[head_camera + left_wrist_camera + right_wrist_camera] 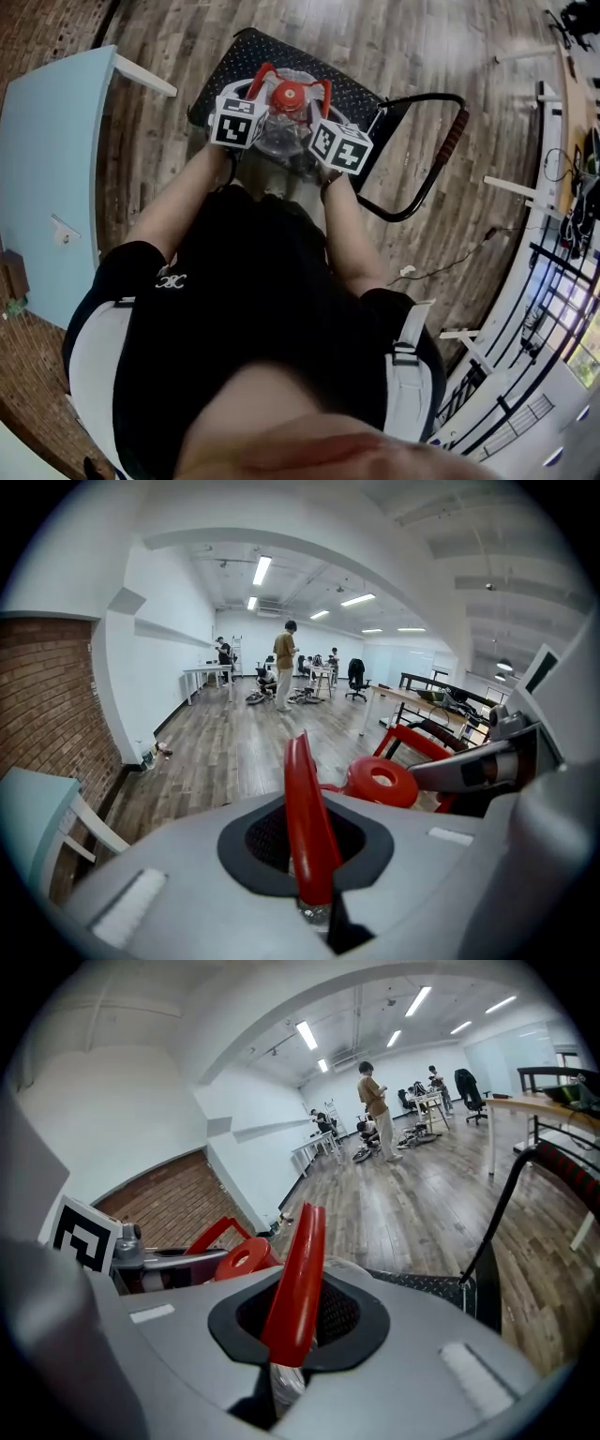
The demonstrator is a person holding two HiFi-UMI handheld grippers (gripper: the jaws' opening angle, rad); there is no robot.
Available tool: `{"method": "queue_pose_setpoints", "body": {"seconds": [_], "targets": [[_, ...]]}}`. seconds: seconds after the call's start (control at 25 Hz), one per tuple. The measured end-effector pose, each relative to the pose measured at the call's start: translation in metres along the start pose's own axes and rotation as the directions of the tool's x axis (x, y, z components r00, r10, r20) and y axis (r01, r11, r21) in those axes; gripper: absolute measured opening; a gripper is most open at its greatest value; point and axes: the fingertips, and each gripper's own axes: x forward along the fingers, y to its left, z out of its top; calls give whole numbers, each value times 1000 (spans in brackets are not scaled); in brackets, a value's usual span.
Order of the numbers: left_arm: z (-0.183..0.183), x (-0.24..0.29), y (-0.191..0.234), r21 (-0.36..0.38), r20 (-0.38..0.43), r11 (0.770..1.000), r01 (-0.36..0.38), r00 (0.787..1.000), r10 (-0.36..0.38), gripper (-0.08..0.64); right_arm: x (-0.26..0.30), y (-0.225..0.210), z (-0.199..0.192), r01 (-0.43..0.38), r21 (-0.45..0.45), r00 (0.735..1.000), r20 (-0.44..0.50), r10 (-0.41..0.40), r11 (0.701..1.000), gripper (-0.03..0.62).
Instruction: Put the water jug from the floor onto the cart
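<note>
We've got left gripper (310, 860) and right gripper (289, 1321) jaws each pinching a red handle (302, 789) of the water jug (281, 139) over the cart (361, 94) deck; open floor (187, 37) around; jug's base hidden

Head view: directly above the water jug (283, 120), facing steeply down, with the cart (361, 94) deck beneath and beyond it.
Left gripper view: hard against the jug's left side, facing across its red top into the room.
Right gripper view: hard against its right side, facing likewise.
All three share the jug's top. Both gripper views share the standing person (283, 663) far beyond it.
</note>
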Motion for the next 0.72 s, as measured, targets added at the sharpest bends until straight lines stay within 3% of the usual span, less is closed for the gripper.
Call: {"method": "queue_pose_setpoints", "body": {"seconds": [0.44,0.72], "targets": [[-3,85,28,55,-47,995,87,995,-85,15,70,-33,6,153,-26,988,24,-152,988,49],[-14,144,45,99,-77,988,121,991,-114,15,120,-55,2,265,-82,964,25,-264,961,46]]}}
